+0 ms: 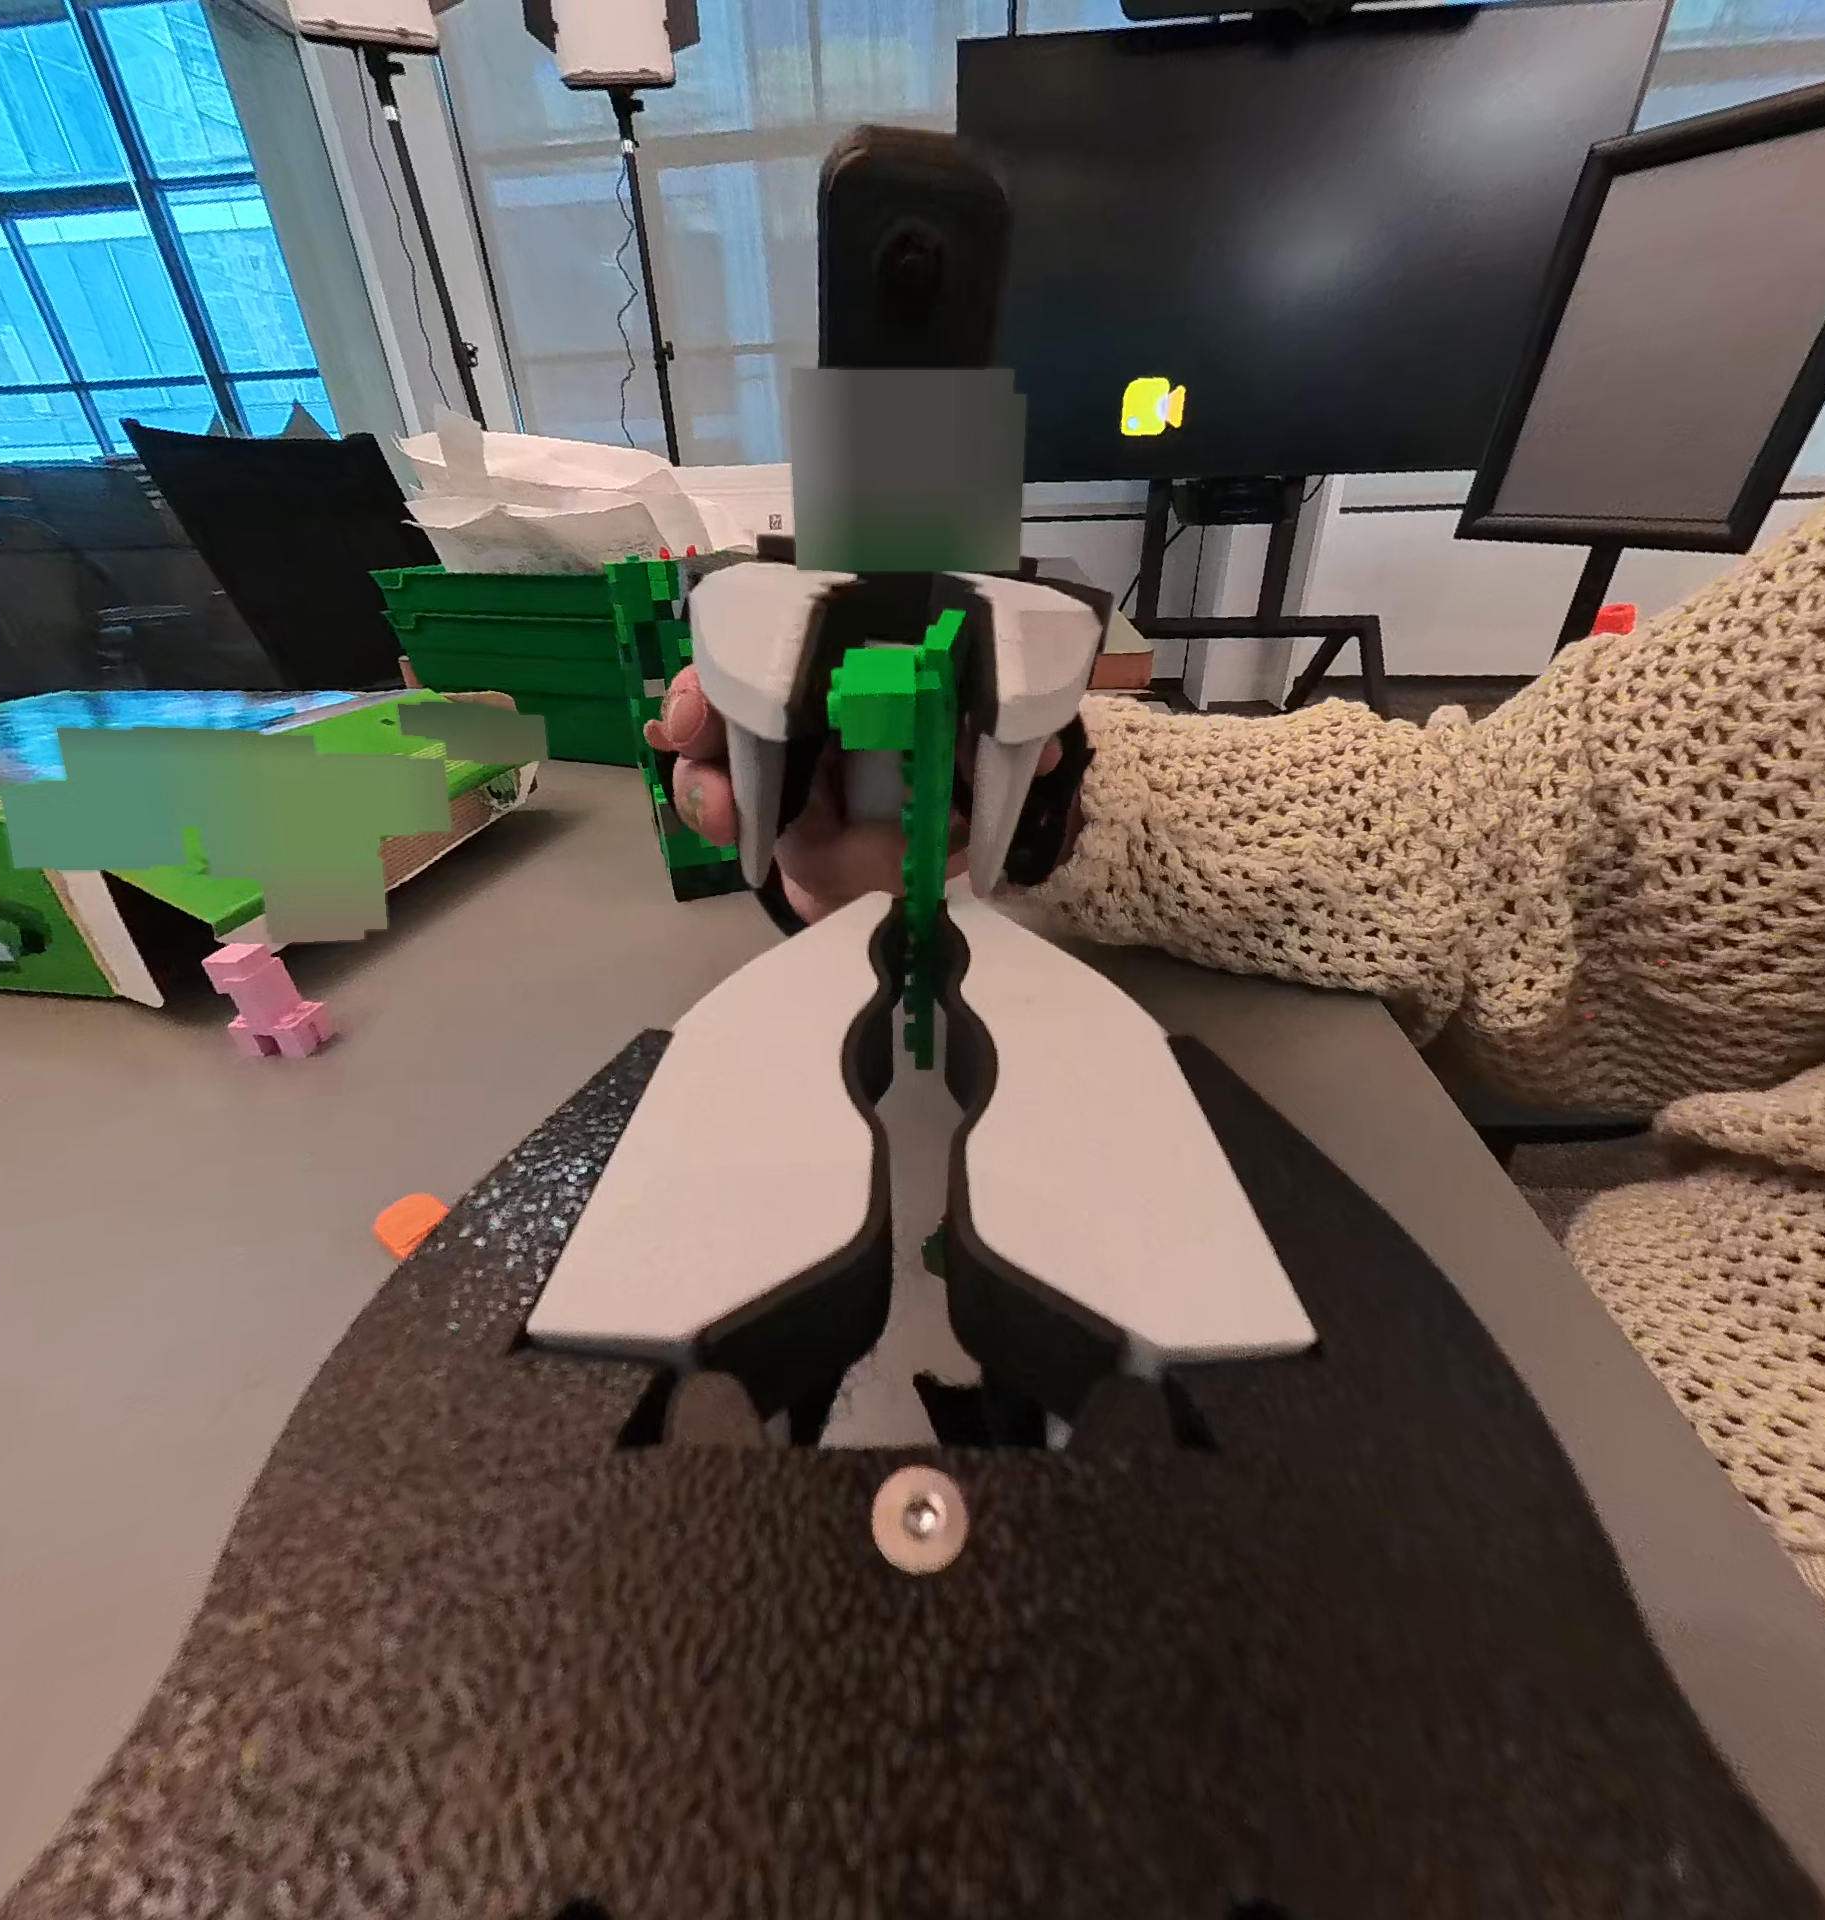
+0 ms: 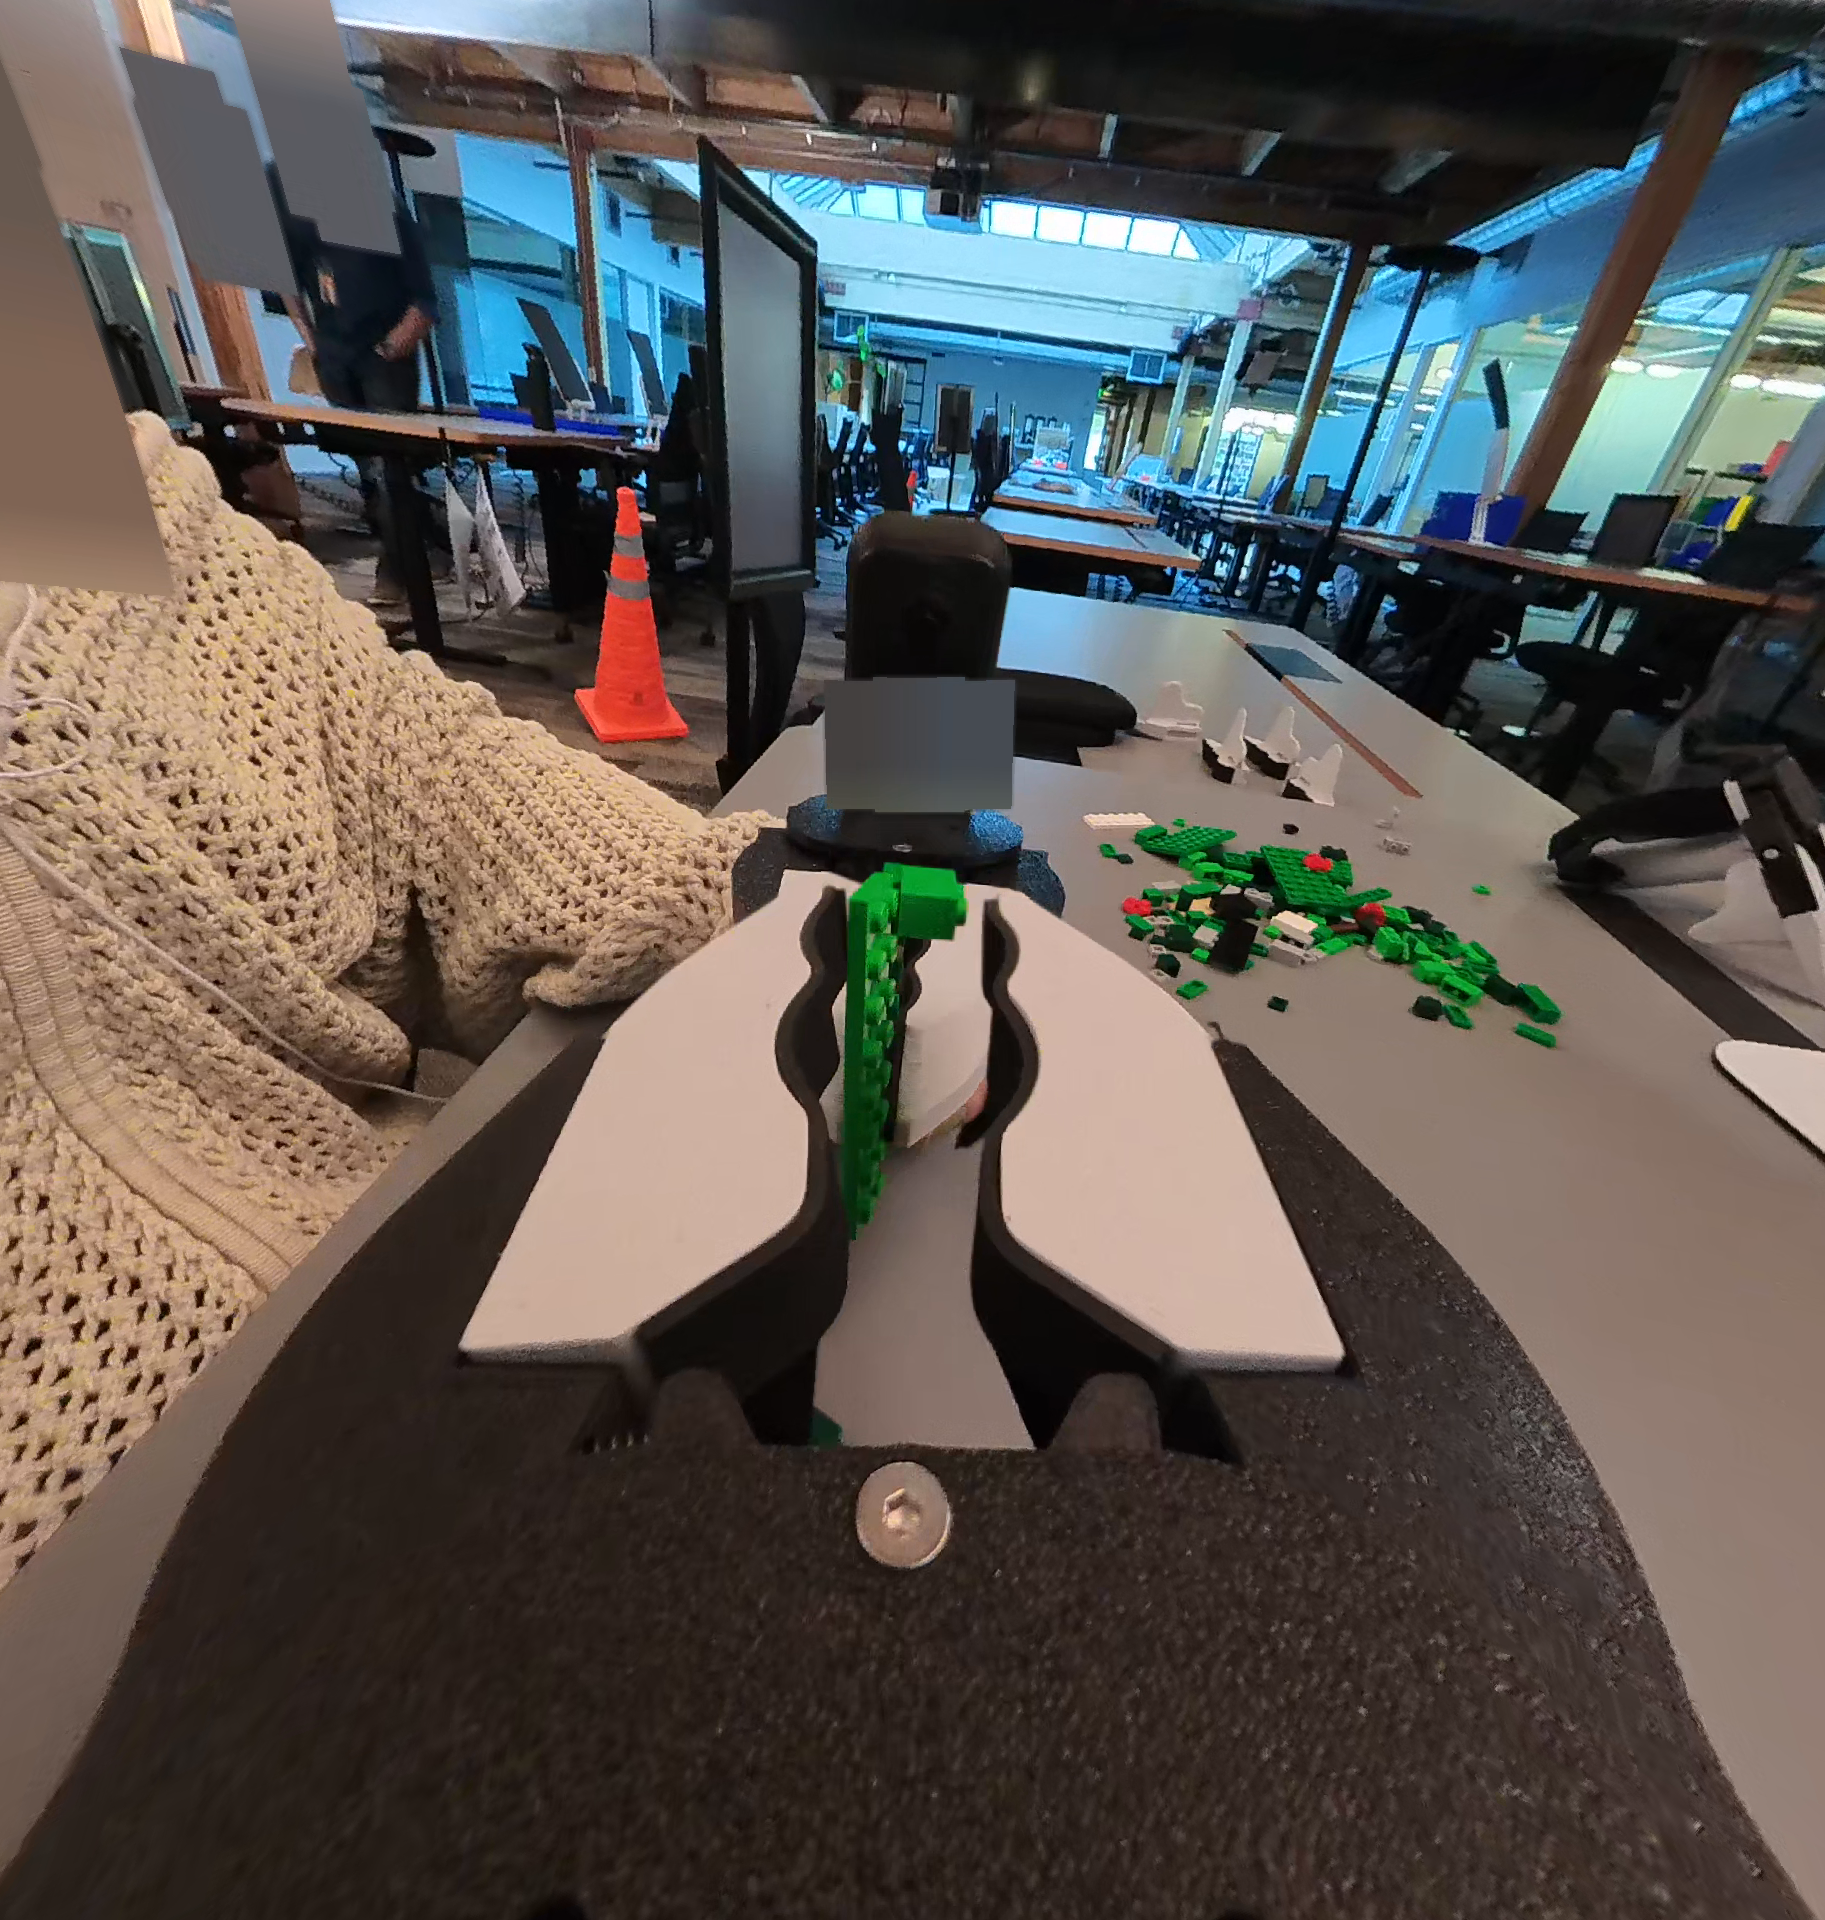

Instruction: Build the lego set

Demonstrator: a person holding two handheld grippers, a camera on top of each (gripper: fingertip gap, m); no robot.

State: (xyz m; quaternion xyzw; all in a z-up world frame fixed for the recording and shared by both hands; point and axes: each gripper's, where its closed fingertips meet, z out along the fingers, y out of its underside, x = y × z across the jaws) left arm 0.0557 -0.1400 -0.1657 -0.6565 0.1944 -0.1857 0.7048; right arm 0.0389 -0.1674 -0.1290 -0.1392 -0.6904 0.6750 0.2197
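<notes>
A long green lego plate [image 1: 923,935] stands on edge above the grey table [image 1: 160,1195], with a bright green brick [image 1: 872,701] on its far end. My left gripper [image 1: 913,920] is shut on the near end of the plate. My right gripper [image 1: 877,842] faces it, its jaws spread to either side of the plate's far end. In the right wrist view the plate [image 2: 872,1039] runs between the spread fingers of the right gripper [image 2: 908,899], close against the left finger. The bright green brick [image 2: 929,899] sits at the fingertips. A white finger of the left gripper [image 2: 939,1101] shows behind the plate.
A pile of loose green, black and red bricks [image 2: 1303,920] lies on the table to the right. The lego box [image 1: 212,810], a pink figure [image 1: 269,997], an orange piece [image 1: 409,1221] and a green built column [image 1: 648,727] lie to the left. A person's knitted sleeve [image 1: 1355,852] reaches in from the right. The pink figure [image 1: 269,997] is about 25 cm from both grippers' fingertips.
</notes>
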